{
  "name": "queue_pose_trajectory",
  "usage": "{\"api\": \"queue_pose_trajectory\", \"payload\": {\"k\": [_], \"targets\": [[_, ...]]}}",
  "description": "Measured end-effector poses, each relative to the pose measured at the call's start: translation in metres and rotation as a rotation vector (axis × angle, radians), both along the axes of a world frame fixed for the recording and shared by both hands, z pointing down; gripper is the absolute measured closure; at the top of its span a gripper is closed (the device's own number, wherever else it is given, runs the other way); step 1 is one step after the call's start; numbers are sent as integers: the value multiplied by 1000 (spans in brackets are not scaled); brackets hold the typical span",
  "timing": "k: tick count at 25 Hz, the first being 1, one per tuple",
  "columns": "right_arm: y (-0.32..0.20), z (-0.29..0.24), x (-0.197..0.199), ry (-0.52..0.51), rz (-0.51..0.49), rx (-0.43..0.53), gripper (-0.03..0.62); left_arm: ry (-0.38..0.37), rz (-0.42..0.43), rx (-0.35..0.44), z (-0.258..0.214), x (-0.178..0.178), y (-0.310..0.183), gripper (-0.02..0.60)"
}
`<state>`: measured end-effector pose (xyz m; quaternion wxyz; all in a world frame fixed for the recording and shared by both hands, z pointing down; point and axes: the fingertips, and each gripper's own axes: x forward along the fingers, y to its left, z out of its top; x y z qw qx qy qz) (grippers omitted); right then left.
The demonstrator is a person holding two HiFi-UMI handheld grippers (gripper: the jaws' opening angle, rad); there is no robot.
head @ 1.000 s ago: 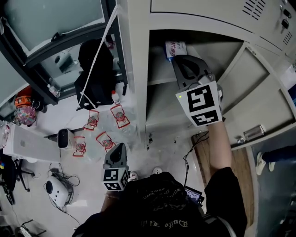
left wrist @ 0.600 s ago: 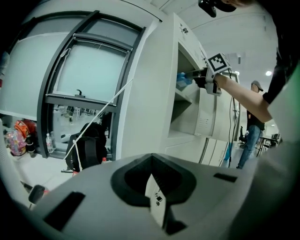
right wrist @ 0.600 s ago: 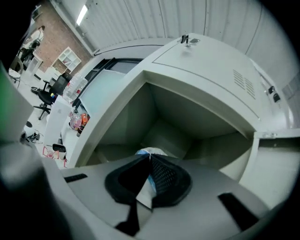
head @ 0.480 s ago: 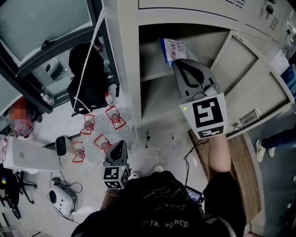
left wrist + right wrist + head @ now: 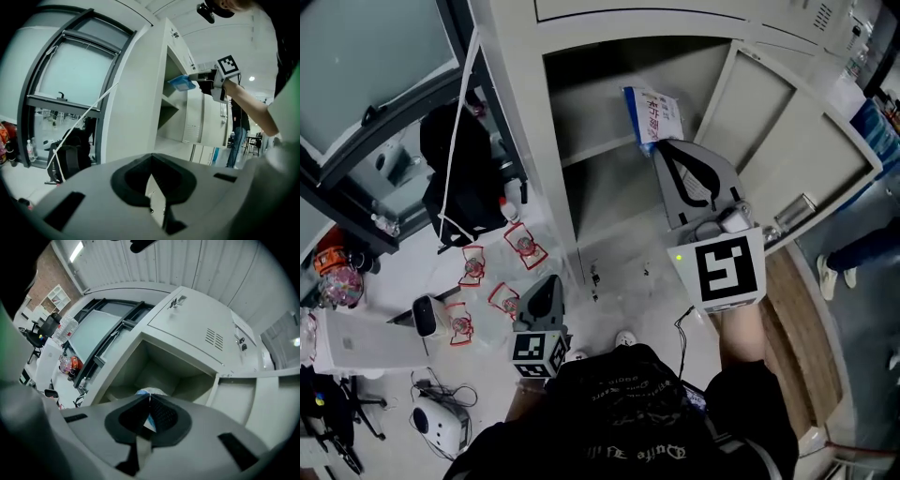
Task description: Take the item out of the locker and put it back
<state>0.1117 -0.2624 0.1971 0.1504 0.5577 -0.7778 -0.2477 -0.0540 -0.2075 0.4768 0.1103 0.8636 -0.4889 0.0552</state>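
At the mouth of the open grey metal locker [image 5: 525,141], the right gripper [image 5: 659,145] pinches a blue-and-white plastic packet [image 5: 654,114] by one edge, level with the upper compartment. Off to the left and well apart from it, the left gripper [image 5: 546,281] has its jaws pressed together on nothing.

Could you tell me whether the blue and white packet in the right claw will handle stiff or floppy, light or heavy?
Probably light: the right claw holds the packet by one edge, and it juts out without sagging. That edge is likely thin, since the jaws are almost closed on it. It could swing if moved quickly.
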Motion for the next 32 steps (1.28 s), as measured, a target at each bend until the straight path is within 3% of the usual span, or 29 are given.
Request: {"api": "queue_pose_trajectory", "payload": {"k": [9,32], "targets": [[33,9,11,-69,58,9,587,1,44,-3,2,8,-3,574],[93,118,34,-206,199,-182,586,18,150,3,0,37,13,574]]}}
